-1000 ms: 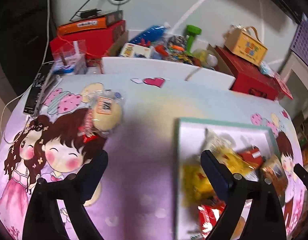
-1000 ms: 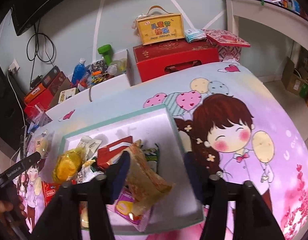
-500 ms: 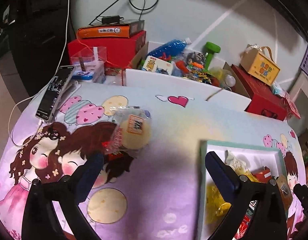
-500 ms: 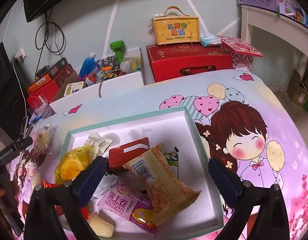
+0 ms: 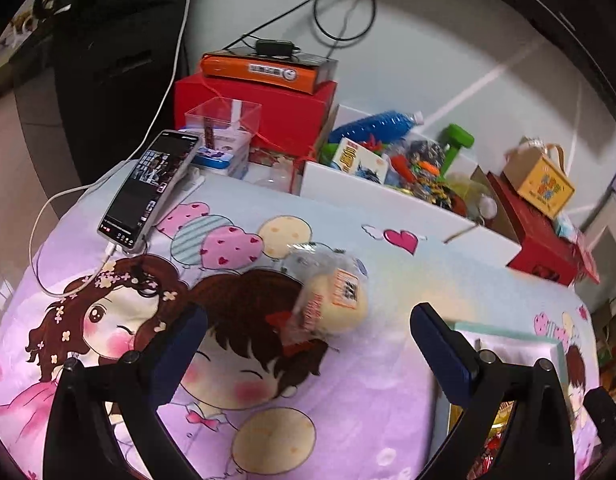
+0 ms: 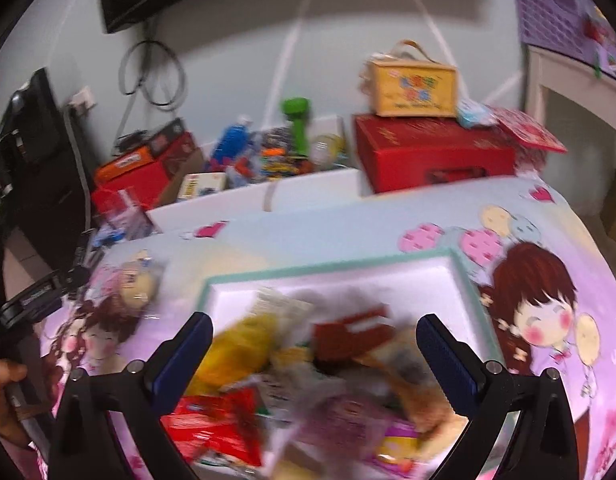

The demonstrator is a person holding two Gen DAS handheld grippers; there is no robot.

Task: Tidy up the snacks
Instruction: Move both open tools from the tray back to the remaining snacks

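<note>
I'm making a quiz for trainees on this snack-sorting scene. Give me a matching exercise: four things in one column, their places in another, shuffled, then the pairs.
Things:
1. round pale bun in clear wrapper
2. smartphone with lit screen
3. small yellow box with handle
4. yellow snack packet

Places:
A. on the long red box
B. inside the white tray with teal rim
C. loose on the cartoon tablecloth, outside the tray
D. at the table's edge, cable plugged in

Pairs: 1-C, 2-D, 3-A, 4-B

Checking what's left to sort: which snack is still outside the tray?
The clear-wrapped round pale bun, alone on the cartoon tablecloth; the others fill the white teal-rimmed tray.
</note>
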